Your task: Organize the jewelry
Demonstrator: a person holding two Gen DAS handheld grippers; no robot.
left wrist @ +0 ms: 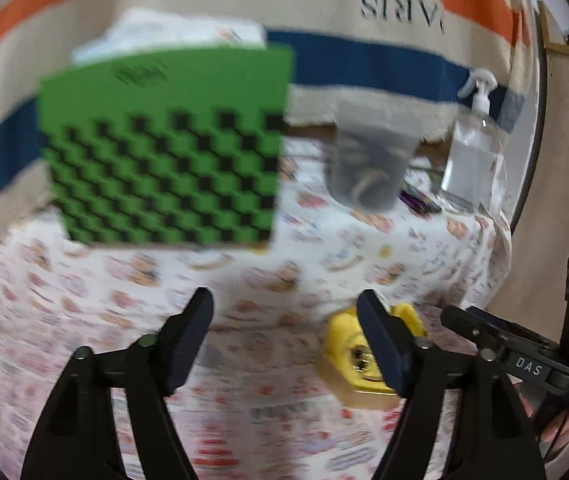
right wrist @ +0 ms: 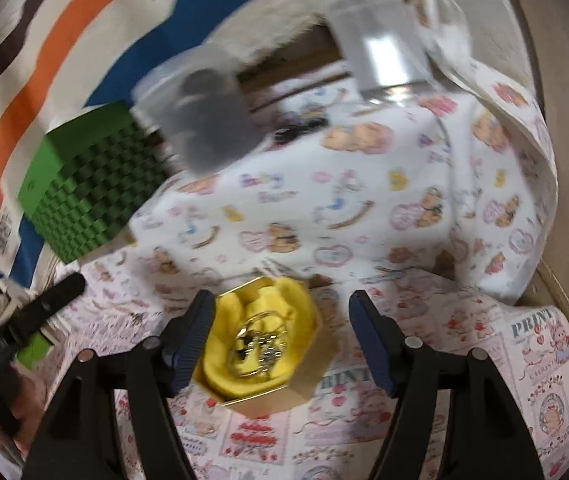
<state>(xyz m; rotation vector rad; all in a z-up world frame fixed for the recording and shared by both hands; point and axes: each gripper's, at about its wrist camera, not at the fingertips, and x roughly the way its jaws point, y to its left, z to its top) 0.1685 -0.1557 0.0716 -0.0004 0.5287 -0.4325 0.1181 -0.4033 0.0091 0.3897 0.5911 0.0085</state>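
A gold octagonal box (right wrist: 304,380) with yellow lining sits on the patterned tablecloth and holds silvery jewelry (right wrist: 258,344), rings or a chain, blurred. My right gripper (right wrist: 282,320) is open around the box, whose left side lies close to the left finger (right wrist: 192,336), with the right finger well clear. In the left wrist view the same box (left wrist: 342,340) is partly hidden behind the right finger (left wrist: 380,344) of my left gripper (left wrist: 284,320), which is open with only cloth between its fingers. The right gripper (left wrist: 484,336) shows at that view's right edge.
A green box with a black checker pattern (left wrist: 164,144) stands at the back left. A grey translucent cup (left wrist: 372,164) and a clear spray bottle (left wrist: 472,152) stand behind. A striped orange and blue towel (left wrist: 364,60) hangs at the back. The tablecloth drops off at the right edge (right wrist: 524,272).
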